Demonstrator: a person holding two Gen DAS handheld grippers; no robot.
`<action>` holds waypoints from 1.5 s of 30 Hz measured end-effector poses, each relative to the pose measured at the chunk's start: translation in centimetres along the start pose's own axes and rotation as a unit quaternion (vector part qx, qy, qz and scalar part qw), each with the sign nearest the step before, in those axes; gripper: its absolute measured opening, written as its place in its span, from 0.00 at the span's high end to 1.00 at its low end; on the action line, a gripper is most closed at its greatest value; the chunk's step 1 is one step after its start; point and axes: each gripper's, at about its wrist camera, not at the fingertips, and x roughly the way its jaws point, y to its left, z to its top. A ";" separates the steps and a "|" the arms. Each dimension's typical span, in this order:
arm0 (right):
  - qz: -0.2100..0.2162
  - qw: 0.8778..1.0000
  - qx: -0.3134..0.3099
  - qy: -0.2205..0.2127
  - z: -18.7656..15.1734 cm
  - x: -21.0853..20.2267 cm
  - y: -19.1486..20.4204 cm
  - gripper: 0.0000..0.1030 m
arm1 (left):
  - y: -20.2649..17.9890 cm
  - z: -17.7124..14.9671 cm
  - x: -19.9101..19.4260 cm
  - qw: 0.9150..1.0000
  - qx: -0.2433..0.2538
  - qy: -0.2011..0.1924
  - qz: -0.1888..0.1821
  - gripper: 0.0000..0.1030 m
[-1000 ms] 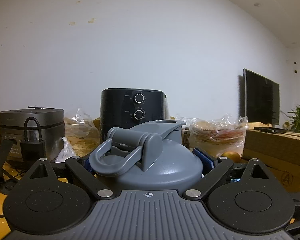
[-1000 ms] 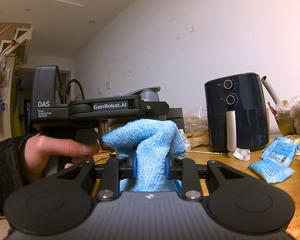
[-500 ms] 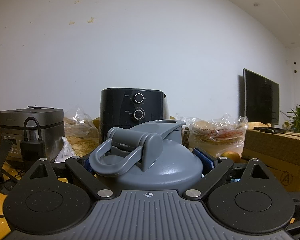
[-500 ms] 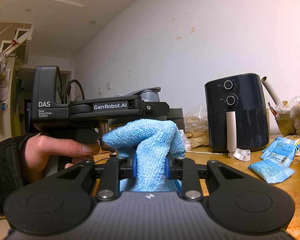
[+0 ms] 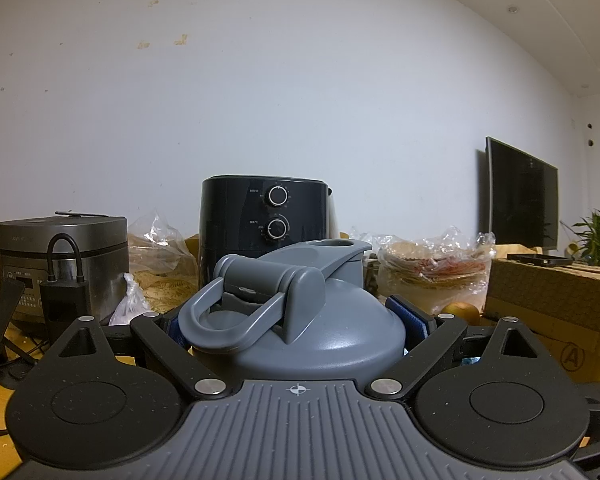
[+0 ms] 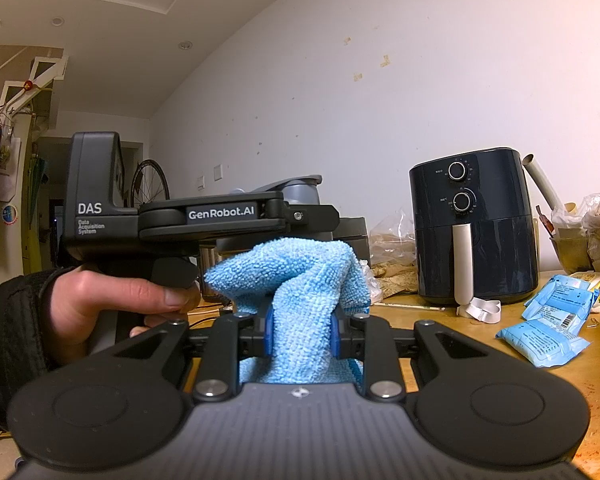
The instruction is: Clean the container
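A grey container with a domed lid, a carry loop and a flip spout fills the middle of the left wrist view. My left gripper is shut on it, one blue pad on each side, and holds it upright. In the right wrist view, my right gripper is shut on a light blue microfibre cloth that bulges above its pads. Just beyond the cloth, a hand holds the left gripper's black body, with the container's lid showing above it. Cloth and container look apart.
A dark air fryer stands at the wall on the wooden table. A rice cooker, plastic bags, a cardboard box and a monitor line the back. Blue packets lie at the right.
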 end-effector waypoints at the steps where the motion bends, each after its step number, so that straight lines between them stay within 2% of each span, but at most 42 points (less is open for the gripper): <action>1: 0.000 1.000 0.000 0.000 0.0 0.0 0.0 0.76 | 0.0 0.0 0.0 1.000 0.000 0.000 0.000 0.08; 24: 0.000 1.000 -0.001 0.000 0.1 -0.1 0.0 0.76 | 0.1 0.0 0.0 1.000 0.000 0.000 -0.010 0.08; 45: 0.002 1.000 -0.007 0.001 0.1 -0.3 0.1 0.76 | 2.7 -0.1 -0.1 0.994 0.009 0.001 -0.106 0.08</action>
